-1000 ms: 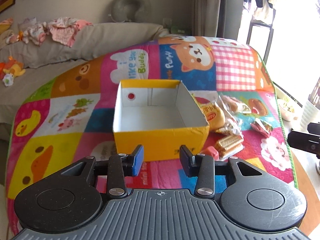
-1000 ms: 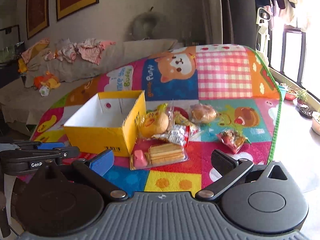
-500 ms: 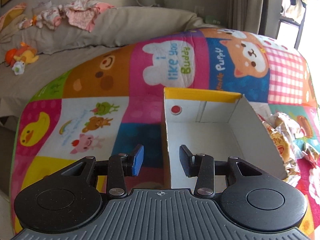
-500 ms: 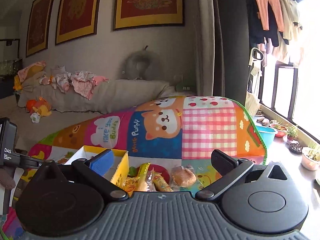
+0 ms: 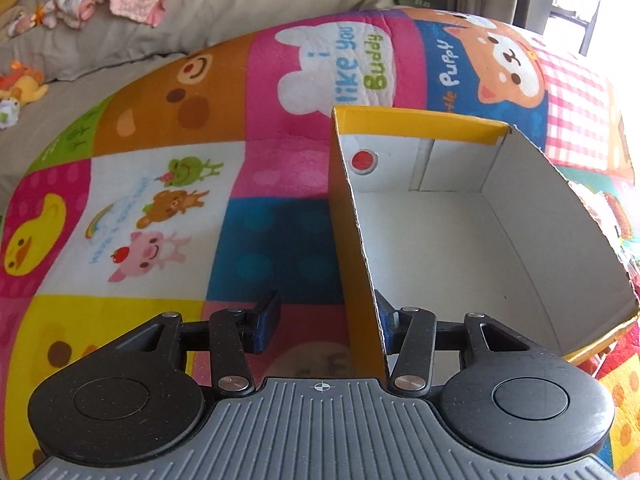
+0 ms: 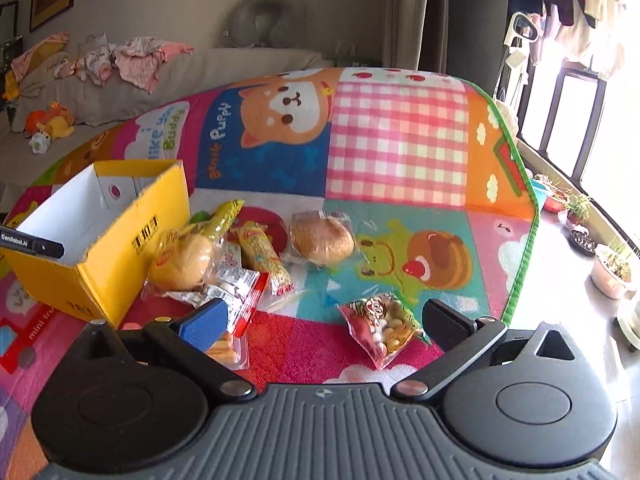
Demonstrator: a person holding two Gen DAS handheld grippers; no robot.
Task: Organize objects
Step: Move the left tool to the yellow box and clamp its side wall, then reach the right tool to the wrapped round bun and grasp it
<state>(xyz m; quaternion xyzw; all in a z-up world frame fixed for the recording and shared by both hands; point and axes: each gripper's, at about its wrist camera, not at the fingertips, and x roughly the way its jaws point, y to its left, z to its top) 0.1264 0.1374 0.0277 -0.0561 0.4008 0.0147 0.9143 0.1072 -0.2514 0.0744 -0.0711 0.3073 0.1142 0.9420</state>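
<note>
The mat [image 5: 304, 184] says "i like you Buddy". The left claw [image 5: 326, 322] sits open around the yellow cardboard box [image 5: 356, 264] wall. The right claw [image 6: 324, 324] is wide open, holding nothing.

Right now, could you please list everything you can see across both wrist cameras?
Cardboard box: one, yellow outside, white inside, open top, nothing in it, left part of the mat.
Snack packets: a heap, yellow, red and clear, on the mat just right of the box.
Wrapped bun: one, brown, right of the heap.
Candy bag: one, red, apart, nearest the right gripper.
Play mat: one, patchwork cartoons, under it all.
Sofa: grey, behind, with pink clothes and plush toys.
Neck pillow: one, grey, on the sofa back.
Left gripper: open, straddling the box's left wall.
Right gripper: open wide, above the snacks.
</note>
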